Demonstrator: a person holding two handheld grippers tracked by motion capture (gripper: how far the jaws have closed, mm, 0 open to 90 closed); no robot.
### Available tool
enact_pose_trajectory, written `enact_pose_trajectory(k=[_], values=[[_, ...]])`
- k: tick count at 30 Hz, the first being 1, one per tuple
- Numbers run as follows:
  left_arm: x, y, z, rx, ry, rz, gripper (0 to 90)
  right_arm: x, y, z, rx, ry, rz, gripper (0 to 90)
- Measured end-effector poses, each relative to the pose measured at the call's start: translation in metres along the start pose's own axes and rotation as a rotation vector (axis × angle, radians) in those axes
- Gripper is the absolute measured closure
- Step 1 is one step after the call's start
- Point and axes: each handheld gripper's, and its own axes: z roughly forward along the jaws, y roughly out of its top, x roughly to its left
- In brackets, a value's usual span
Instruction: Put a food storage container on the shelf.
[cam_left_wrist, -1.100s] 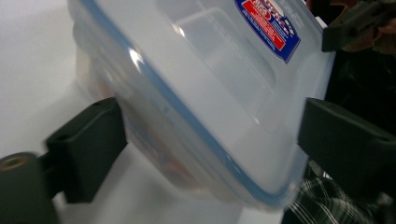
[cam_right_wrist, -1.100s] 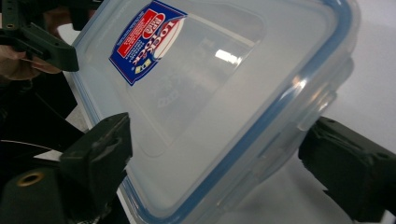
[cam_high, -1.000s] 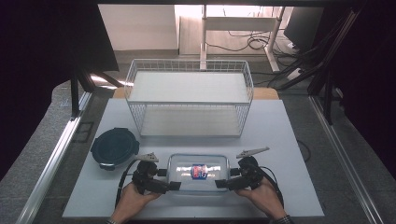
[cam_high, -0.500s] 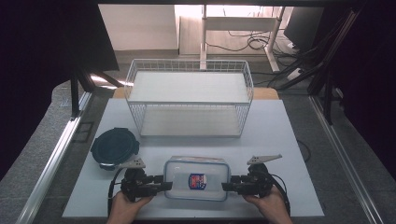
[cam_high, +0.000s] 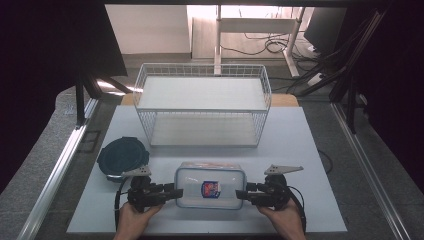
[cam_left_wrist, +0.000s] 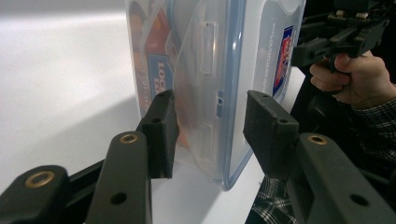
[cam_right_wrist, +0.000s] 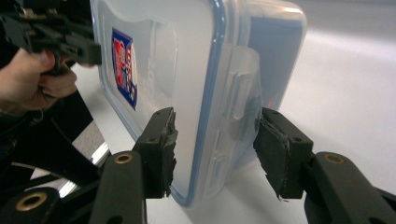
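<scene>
Box: a clear lidded box (cam_high: 210, 184) lies flat near the front edge of the counter (cam_high: 300, 140), about midway along it, a red and blue label on its lid.
Left fingers (cam_high: 170, 192): my left pair reaches the box's left end. They have just been closing, and the end clasp now sits between the pads (cam_left_wrist: 161, 130). One pad touches the box; I cannot tell whether the other presses.
Right fingers (cam_high: 242, 194): my right pair meets the right end. They straddle the clasp there, half open, with a sliver of gap at one pad (cam_right_wrist: 275, 149).
Bowl: a dark round bowl (cam_high: 122, 156) sits toward the left edge, just behind my left hand.
Basket: a white wire basket (cam_high: 202, 110) stands along the back edge.
</scene>
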Motion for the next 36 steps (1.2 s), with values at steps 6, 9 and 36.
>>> enact_pose_trajectory(k=[6,9,36], values=[[-0.003,0.011,-0.001,-0.012,-0.001,0.018,55.0,0.001,0.006,-0.007,-0.054,-0.005,-0.020,49.1],[-0.003,0.017,-0.004,-0.015,-0.005,0.025,55.0,0.001,0.013,-0.010,-0.071,0.002,-0.030,49.7],[-0.012,0.117,-0.035,-0.073,0.015,0.091,55.0,0.003,0.105,-0.032,-0.169,0.029,-0.076,51.0]])
